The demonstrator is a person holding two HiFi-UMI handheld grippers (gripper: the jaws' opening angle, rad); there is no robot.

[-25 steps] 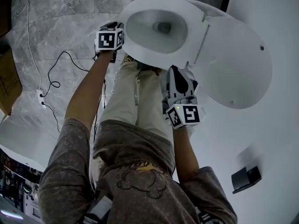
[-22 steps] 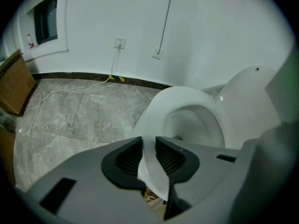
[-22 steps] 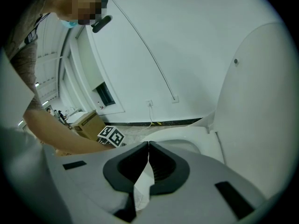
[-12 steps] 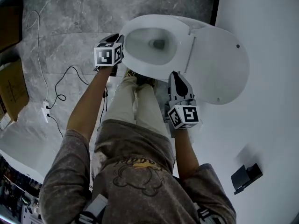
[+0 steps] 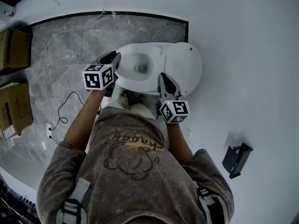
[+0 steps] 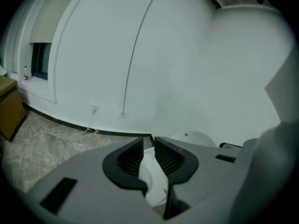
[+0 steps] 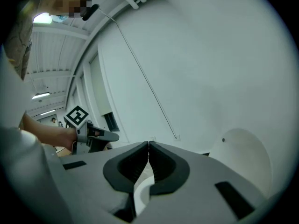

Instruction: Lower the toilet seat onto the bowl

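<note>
My left gripper [image 6: 148, 142] has its ribbed black jaws a narrow slit apart with nothing between them, only a sliver of white porcelain seen through the gap. My right gripper [image 7: 148, 146] has its tips pressed together and is empty too. In the head view both hang in front of the person's chest, the left over the left edge of the white oval porcelain bowl [image 5: 140, 71], the right by its near right edge. I judge that neither touches the toilet. The smooth white oval plastic toilet seat [image 5: 184, 69] is not down yet. It stands raised at the back edge of the bowl, leaning towards the white wall [image 5: 243, 55]. I cannot separate the ring from the lid from here. I expect it to be stiff and fairly light but glossy and slippery, swinging on hinges at the bowl's back edge. Once past upright it will likely want to drop and bang. So I would take it at its free top edge, farthest from the hinges, pinching the rim between the pads, and ease it down under control. The toilet stands at the wall-side edge of the grey marbled floor [image 5: 70, 45], with brown cardboard boxes [image 5: 14, 106] well apart at the floor's left edge.
</note>
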